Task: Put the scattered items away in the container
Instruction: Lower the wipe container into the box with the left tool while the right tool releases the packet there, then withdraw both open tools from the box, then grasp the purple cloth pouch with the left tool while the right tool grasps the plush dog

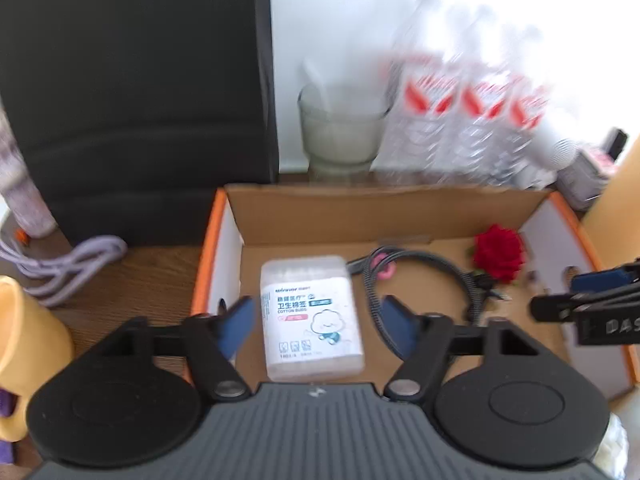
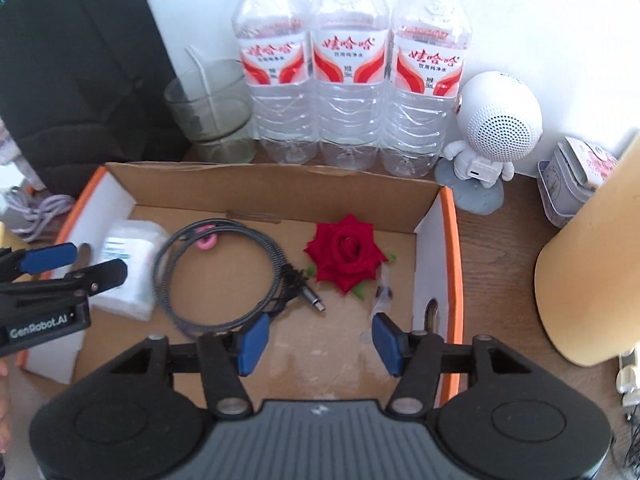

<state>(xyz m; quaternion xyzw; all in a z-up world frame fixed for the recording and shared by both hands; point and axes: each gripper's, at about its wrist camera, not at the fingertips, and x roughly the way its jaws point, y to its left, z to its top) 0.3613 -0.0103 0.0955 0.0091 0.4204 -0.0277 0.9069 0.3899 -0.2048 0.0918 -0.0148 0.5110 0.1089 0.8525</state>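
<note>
Cardboard box [image 2: 280, 184] on my wood desk [image 2: 500, 232]; bottles [image 2: 348, 80], glass [image 2: 212, 108] behind. Both grippers [image 1: 316, 320] [image 2: 320, 340] gape, empty.

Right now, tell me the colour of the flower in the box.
Red, with small green leaves; the rose shows best in the right wrist view.

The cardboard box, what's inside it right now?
Inside the cardboard box lie a cotton buds pack, a coiled grey cable, a red rose and a small clear packet. Whatever sits under them is covered.
</note>
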